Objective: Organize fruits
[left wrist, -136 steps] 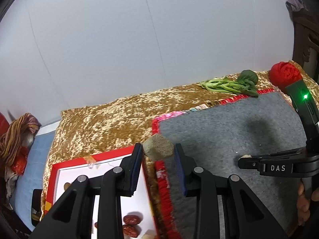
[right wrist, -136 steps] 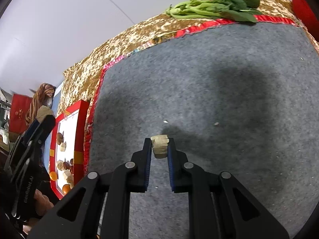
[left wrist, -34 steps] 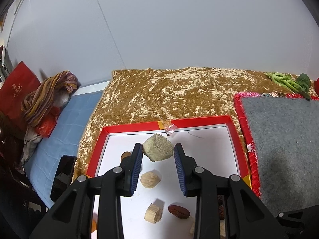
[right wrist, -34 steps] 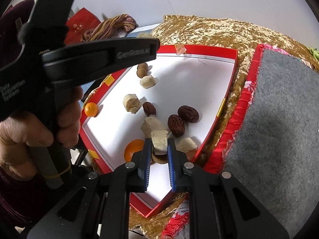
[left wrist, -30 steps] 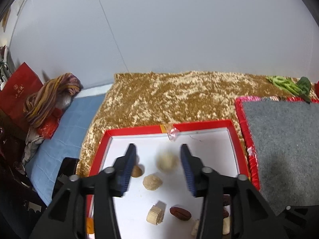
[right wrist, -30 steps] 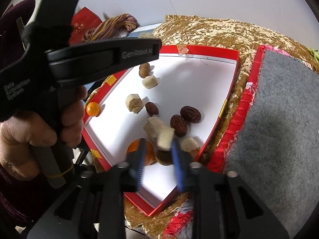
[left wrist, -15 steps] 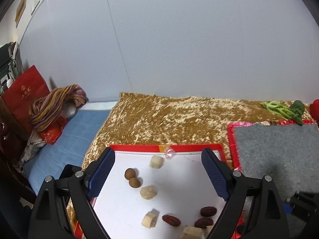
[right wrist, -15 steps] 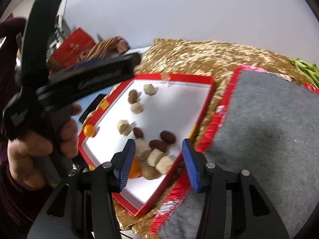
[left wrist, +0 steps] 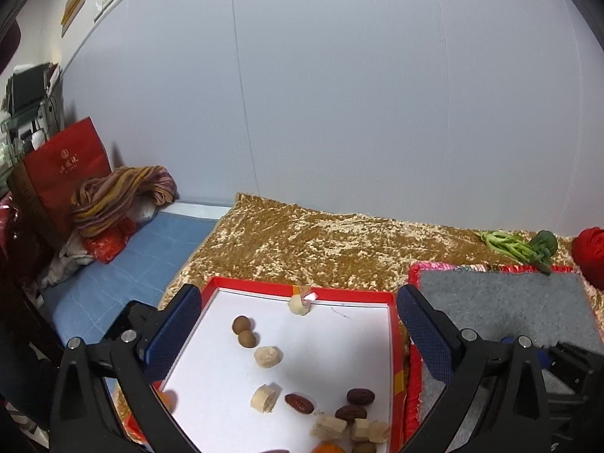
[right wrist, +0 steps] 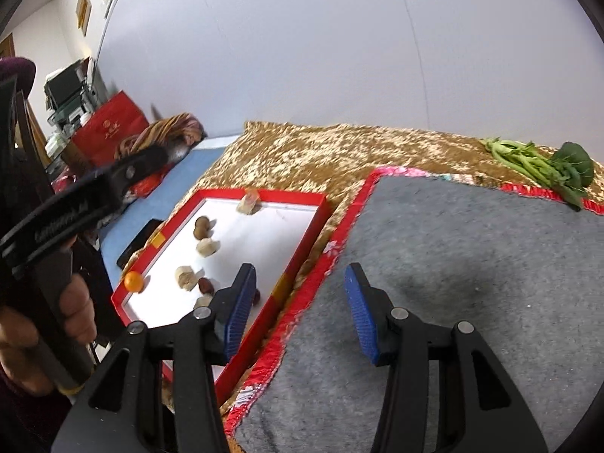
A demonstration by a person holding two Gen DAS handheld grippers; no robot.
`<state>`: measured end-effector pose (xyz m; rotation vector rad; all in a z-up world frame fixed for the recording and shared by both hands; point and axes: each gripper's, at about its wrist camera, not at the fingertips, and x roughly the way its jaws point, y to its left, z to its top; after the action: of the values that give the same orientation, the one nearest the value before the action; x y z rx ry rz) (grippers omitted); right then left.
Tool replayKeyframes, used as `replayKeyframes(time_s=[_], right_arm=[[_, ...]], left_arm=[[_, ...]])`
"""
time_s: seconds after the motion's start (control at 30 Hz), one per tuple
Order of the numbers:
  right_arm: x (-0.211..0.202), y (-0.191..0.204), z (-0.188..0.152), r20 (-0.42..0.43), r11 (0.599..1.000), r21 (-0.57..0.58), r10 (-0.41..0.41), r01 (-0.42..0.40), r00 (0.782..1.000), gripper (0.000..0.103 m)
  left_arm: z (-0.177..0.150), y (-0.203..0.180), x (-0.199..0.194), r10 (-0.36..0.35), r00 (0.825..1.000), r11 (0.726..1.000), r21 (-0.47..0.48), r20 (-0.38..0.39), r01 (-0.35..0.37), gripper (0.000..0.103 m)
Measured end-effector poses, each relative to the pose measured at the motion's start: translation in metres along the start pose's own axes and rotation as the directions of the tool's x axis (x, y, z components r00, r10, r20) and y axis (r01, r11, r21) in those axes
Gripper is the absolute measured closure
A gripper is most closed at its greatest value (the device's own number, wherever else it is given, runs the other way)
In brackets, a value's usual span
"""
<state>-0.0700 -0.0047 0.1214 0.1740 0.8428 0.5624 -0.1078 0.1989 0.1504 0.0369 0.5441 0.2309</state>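
A red tray (left wrist: 351, 294) with a white floor holds the fruit. A beige chunk (left wrist: 299, 305) lies by its far rim, then two brown round fruits (left wrist: 243, 332), more beige pieces (left wrist: 268, 356), red dates (left wrist: 300, 404) and a small orange (right wrist: 133, 281). My left gripper (left wrist: 298, 324) hangs above the tray; its jaws are opening wide and nothing is between them. My right gripper (right wrist: 298, 294) is open and empty over the tray's right rim (right wrist: 287, 198) and the border of the grey mat (right wrist: 472, 264).
A gold cloth (left wrist: 321, 241) covers the surface. Leafy greens (right wrist: 547, 168) and a red ball (left wrist: 590, 256) lie beyond the mat. To the left are blue bedding (left wrist: 124, 275), a striped scarf (left wrist: 120, 192) and a red bag (left wrist: 64, 166). A hand (right wrist: 71, 313) grips the left tool.
Both grippers let their beige pieces go into the tray and opened. Both rose; the right one swung right toward the grey mat.
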Motion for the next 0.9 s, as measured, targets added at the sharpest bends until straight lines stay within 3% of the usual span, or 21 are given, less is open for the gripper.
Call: replayKeyframes(time_s=[0.33, 0.9], right_arm=[[-0.012, 0.005, 0.002, 0.051, 0.999, -0.035, -0.002, 0.004, 0.999, 0.048], [-0.008, 0.014, 0.001, 0.046, 0.998, -0.057, -0.001, 0.004, 0.999, 0.047]], left_arm=[[0.000, 0.007, -0.006, 0.018, 1.000, 1.000, -0.025, 0.020, -0.017, 0.000], [0.001, 0.010, -0.009, 0.035, 0.999, 0.999, -0.029, 0.030, -0.034, 0.000]])
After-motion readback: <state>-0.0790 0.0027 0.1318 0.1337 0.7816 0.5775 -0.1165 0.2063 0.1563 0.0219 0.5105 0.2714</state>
